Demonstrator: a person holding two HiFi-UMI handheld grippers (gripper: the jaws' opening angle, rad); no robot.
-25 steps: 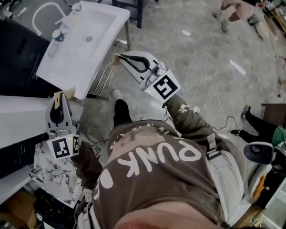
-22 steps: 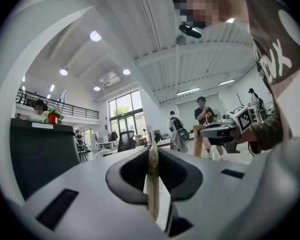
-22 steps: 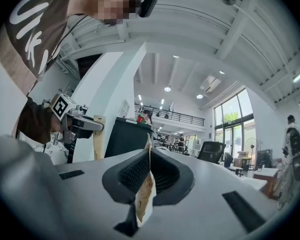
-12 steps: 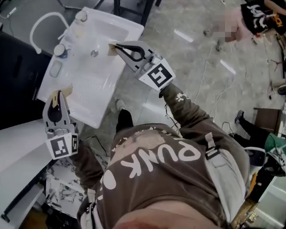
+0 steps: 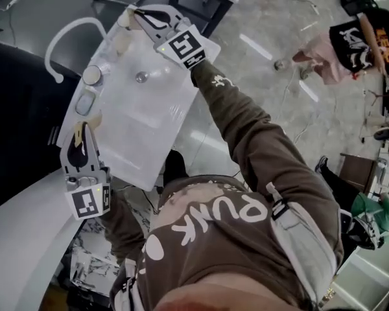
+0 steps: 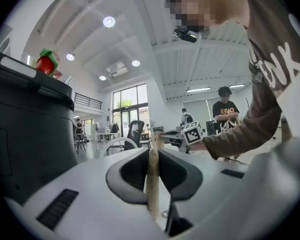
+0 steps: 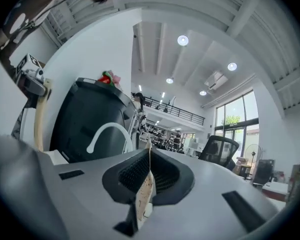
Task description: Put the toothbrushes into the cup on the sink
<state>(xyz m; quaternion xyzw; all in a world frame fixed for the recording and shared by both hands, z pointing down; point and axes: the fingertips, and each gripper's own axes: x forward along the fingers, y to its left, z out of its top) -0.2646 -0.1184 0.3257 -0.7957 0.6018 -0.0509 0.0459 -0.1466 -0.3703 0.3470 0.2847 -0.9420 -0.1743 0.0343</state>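
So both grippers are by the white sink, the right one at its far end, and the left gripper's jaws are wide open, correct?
No. The left gripper's jaws are shut, pads together with nothing between them, as the left gripper view shows. Both grippers are by the white sink, the right gripper at its far end.

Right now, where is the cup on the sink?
In the head view the cup stands on the sink's left rim, between the white faucet and an oval dish, a little beyond the left gripper.

"punk" on the brown shirt (image 5: 222,259)
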